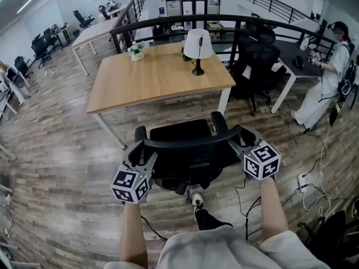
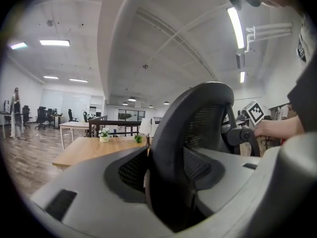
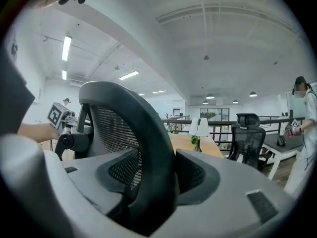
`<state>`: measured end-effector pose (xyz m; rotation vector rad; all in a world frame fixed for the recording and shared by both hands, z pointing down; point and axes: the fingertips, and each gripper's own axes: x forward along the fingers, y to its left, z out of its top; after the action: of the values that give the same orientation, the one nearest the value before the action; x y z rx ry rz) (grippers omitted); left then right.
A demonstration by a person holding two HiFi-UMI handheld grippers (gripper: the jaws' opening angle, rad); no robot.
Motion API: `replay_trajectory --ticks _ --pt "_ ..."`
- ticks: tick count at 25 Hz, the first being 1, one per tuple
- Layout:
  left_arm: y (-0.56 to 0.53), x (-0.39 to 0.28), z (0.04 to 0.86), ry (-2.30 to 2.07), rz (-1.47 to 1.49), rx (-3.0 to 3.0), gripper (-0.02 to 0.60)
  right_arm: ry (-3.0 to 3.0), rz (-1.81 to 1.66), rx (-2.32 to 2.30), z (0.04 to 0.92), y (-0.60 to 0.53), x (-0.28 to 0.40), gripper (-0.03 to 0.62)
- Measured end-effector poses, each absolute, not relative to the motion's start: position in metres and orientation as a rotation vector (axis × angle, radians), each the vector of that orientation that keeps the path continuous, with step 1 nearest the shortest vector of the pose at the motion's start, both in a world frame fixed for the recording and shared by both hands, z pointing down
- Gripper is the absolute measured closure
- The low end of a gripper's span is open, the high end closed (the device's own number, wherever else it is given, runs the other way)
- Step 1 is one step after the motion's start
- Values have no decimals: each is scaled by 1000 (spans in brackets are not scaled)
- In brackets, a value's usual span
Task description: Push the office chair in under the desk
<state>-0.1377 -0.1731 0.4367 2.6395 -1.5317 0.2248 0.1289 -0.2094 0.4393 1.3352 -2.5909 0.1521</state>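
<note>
Black chair (image 1: pixel 176 132) is placed just before the wooden desk (image 1: pixel 151 80), seat not yet under it. Its backrest edge is clamped by the left gripper (image 1: pixel 144 151) at one end and the right gripper (image 1: pixel 238 141) at the other.

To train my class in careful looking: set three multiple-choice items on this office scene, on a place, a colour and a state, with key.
1. Where does the lamp stand? A on the floor; B on the wooden desk; C on a shelf.
2. Its shade is: A white; B red; C green.
3. The office chair is: A tipped over; B wholly under the desk; C upright before the desk, back rim in both tongs.
Key: B, its base rests on the desktop; A, plainly white; C, left gripper and right gripper clamp the rim.
</note>
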Motion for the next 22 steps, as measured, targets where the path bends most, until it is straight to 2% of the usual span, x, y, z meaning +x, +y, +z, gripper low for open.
replay_trajectory --ticks 22 --pt "-298 -156 438 -1593 236 2589 356 -2631 174 1257 439 -345 109 345"
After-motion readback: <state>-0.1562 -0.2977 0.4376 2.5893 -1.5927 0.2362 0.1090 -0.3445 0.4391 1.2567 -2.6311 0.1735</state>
